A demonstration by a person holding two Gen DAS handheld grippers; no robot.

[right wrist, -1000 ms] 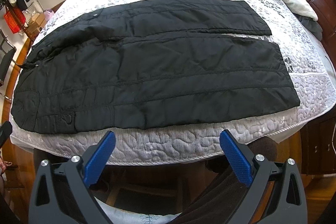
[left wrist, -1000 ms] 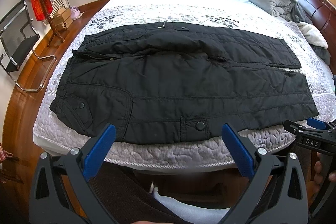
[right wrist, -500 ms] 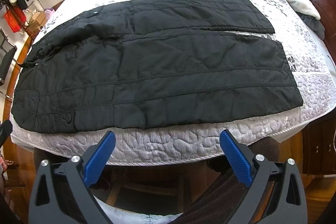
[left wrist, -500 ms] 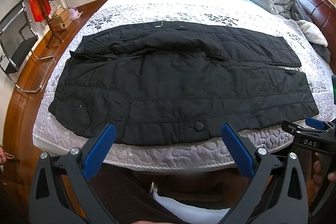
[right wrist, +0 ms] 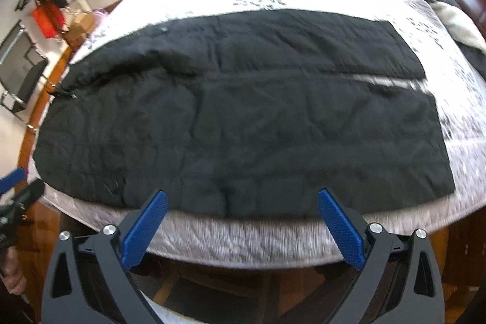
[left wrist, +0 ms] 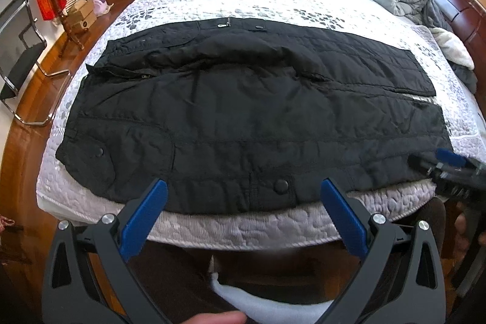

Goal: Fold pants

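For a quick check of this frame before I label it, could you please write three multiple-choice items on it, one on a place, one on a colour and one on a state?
1. Where do the pants lie?
A. on the floor
B. spread on the bed
C. over the chair

2. What colour are the pads of the left gripper?
A. blue
B. red
C. yellow

3. How do the jaws of the right gripper stand?
A. shut on the pants
B. shut on nothing
C. open, holding nothing

Answers:
1 B: the black pants lie flat on the quilted cover, near its front edge.
2 A: both pads show blue against the black frame.
3 C: the two pads stand wide apart with only the bed edge between them.
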